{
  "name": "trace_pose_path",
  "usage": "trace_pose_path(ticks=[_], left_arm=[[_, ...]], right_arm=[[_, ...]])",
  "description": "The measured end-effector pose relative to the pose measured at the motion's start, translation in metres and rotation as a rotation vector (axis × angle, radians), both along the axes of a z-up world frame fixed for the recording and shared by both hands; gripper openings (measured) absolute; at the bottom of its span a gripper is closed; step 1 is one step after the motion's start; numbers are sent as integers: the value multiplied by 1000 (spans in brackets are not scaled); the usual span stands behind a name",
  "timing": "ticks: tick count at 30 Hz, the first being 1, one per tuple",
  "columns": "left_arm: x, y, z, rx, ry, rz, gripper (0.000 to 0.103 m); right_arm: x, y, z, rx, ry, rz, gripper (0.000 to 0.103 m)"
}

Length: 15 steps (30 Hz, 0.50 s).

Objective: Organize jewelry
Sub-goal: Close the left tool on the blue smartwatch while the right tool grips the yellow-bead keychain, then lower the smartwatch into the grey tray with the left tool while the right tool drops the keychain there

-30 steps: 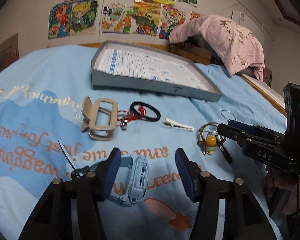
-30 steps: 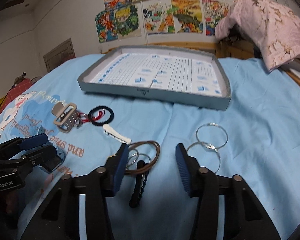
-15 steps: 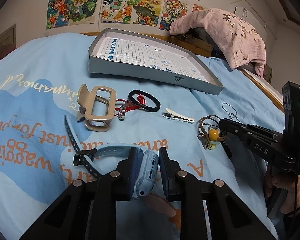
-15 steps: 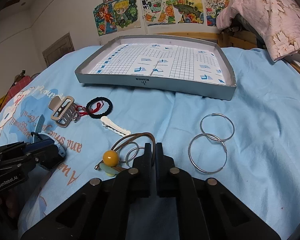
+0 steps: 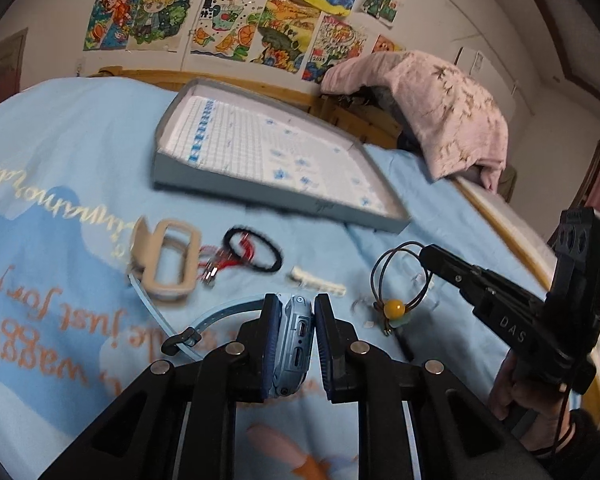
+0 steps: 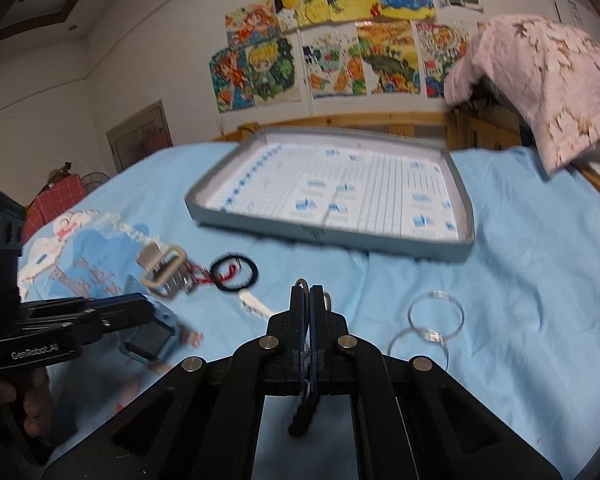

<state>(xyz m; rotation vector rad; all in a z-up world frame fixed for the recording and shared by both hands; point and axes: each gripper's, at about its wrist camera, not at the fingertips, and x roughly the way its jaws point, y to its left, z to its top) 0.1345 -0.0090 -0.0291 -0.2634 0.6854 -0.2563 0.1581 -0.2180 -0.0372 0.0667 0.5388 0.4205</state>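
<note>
My left gripper (image 5: 293,312) is shut on a light blue smartwatch (image 5: 296,340) and holds it above the blue bedsheet, its strap (image 5: 204,320) hanging left. My right gripper (image 6: 310,294) is shut on a brown cord bracelet with a yellow bead (image 5: 394,307), lifted off the sheet; the cord loop (image 5: 396,268) hangs from its tip in the left wrist view. A grey shallow tray (image 5: 260,188) with a grid-paper bottom lies behind, and it shows in the right wrist view (image 6: 324,236). In that view the left gripper holds the watch (image 6: 148,338).
On the sheet lie a beige hair claw (image 5: 168,264), a black hair tie with red cord (image 5: 256,248), a white hair clip (image 5: 320,282) and two linked metal rings (image 6: 430,326). A pink blanket (image 5: 432,108) covers the wooden headboard at the back right.
Both grippers closed on their items a second ago and have since risen: the watch and the beaded cord bracelet are now lifted off the sheet.
</note>
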Motion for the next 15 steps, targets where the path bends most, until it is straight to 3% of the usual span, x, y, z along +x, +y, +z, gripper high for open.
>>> trace_pose_path(ticks=[3, 9, 15], left_arm=[[17, 1, 13, -43, -20, -9, 17], [58, 2, 37, -46, -121, -8, 17], [109, 15, 46, -91, -184, 25, 17]], right_arm=[[4, 2, 17, 1, -46, 5, 2], [29, 9, 54, 10, -131, 10, 2], [74, 24, 67, 16, -156, 6, 2]])
